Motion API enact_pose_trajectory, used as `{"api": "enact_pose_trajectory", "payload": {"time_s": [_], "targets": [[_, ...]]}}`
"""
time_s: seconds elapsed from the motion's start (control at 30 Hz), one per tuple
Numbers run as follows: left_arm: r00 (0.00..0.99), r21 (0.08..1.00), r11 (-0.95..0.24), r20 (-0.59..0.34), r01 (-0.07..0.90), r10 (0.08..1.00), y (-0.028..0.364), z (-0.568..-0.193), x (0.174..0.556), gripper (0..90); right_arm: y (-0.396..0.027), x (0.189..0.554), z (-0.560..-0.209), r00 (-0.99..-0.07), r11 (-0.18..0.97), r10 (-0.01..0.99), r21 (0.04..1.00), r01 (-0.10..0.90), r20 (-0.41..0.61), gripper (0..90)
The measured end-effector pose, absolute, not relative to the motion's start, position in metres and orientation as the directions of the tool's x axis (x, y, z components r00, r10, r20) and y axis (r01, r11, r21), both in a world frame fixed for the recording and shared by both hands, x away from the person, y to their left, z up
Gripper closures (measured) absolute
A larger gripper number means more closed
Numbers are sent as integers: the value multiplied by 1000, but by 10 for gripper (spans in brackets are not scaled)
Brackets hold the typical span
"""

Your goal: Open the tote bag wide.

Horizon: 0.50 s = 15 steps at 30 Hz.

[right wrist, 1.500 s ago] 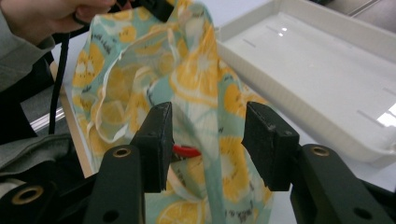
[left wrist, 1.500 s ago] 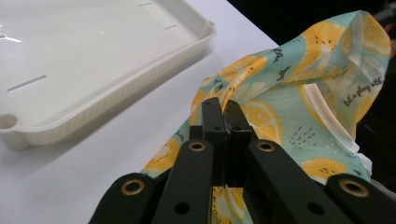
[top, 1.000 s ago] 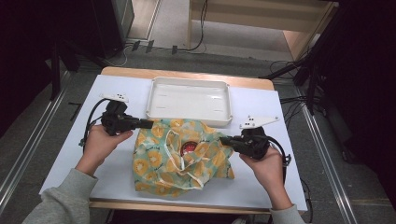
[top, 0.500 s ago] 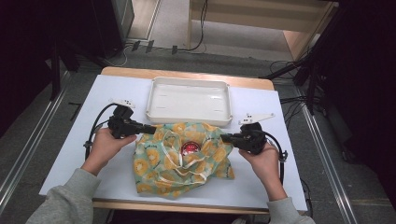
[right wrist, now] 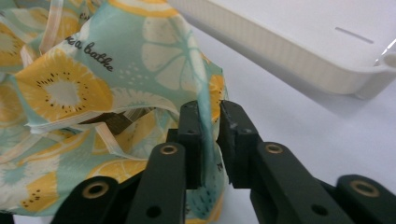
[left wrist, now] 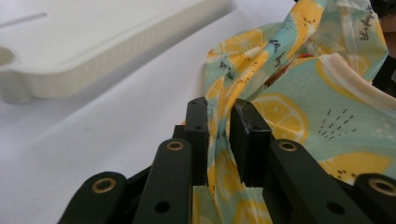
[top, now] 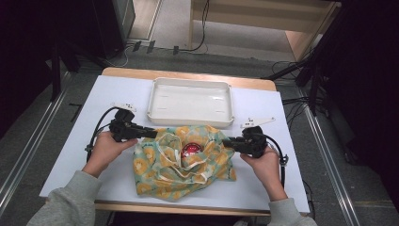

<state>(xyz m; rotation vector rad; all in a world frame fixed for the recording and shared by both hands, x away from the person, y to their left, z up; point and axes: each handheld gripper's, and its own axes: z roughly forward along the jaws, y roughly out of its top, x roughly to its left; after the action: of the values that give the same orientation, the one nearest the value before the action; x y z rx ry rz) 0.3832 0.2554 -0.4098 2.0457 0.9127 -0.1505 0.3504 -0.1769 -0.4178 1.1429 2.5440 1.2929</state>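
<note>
Both grippers have come down since a second ago, and the lemon-print bag has settled flatter on the table. The left gripper and right gripper have just been easing open — narrow gaps, cloth between the jaws.

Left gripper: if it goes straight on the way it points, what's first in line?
The lemon-print cloth bag: a fold already lies between the left gripper jaws, which have just been opening. Further on, probably the red item inside.

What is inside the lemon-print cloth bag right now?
Inside the bag a round red object shows through the opening in the high view. Folds cover its lower part and anything beside it.
</note>
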Motion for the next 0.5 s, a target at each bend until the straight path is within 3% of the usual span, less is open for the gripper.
{"api": "enact_pose_trajectory", "payload": {"time_s": [0.2,0.5], "targets": [[731,694,-344,-388,632,561,267,-386,376,669,-188,343,-403,-723,353,643,740,572,253,622],[780,731,-367,-354,575,516,265,-355,348,621,-191,322,-365,-755,348,619,786,511,217,654]]}}
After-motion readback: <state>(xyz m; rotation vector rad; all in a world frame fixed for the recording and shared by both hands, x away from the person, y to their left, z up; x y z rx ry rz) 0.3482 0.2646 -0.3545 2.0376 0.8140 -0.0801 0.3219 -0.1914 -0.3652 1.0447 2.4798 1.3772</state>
